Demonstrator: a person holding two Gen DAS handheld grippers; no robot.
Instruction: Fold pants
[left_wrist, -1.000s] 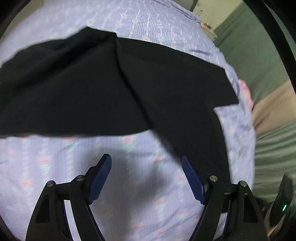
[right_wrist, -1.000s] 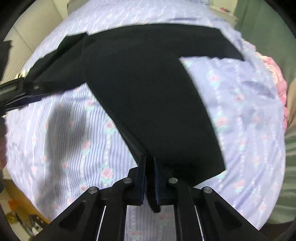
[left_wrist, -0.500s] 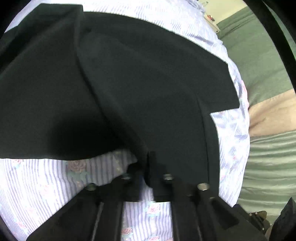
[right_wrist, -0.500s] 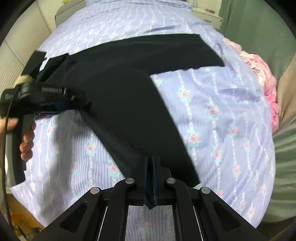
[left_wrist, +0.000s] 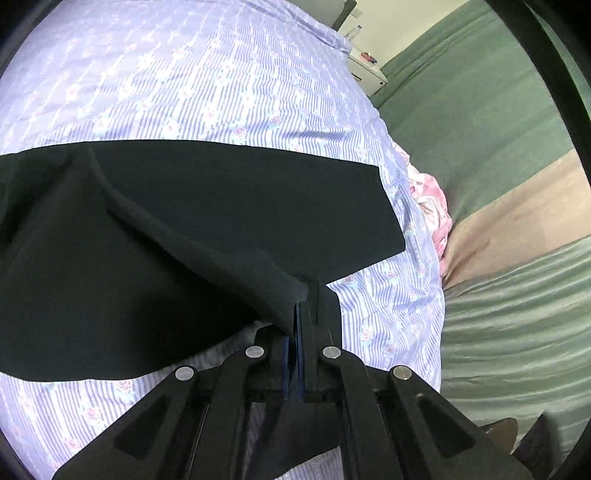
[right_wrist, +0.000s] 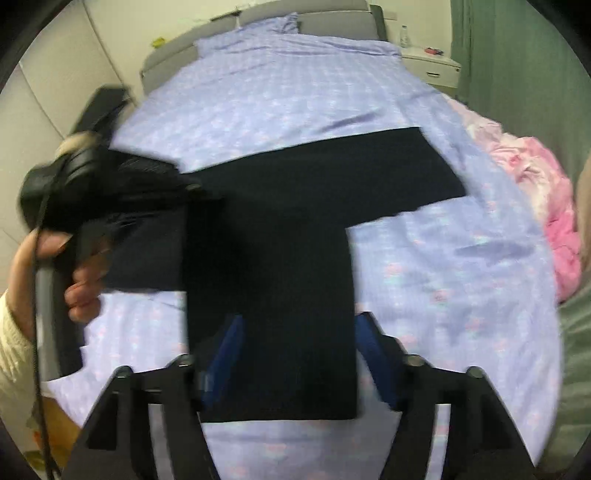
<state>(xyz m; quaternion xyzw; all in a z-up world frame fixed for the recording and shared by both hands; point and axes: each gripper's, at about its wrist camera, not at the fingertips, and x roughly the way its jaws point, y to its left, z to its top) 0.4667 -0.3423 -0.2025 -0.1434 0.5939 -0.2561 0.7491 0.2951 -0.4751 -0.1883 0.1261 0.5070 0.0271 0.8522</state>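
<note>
right wrist view: pants (right_wrist: 280, 229) form an l, left claw (left_wrist: 297, 317) pinching them, right claw (right_wrist: 299, 354) opening.

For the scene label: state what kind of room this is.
Most likely a home bedroom: the black pants lie on a bed with a lilac floral cover, a grey headboard behind it and a white nightstand beside it.

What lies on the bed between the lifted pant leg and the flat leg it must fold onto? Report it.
Nothing visible. The left gripper pinches the pants; the flat leg and bedsheet carry no objects. The right gripper is opening, pads clear of the cloth.
</note>
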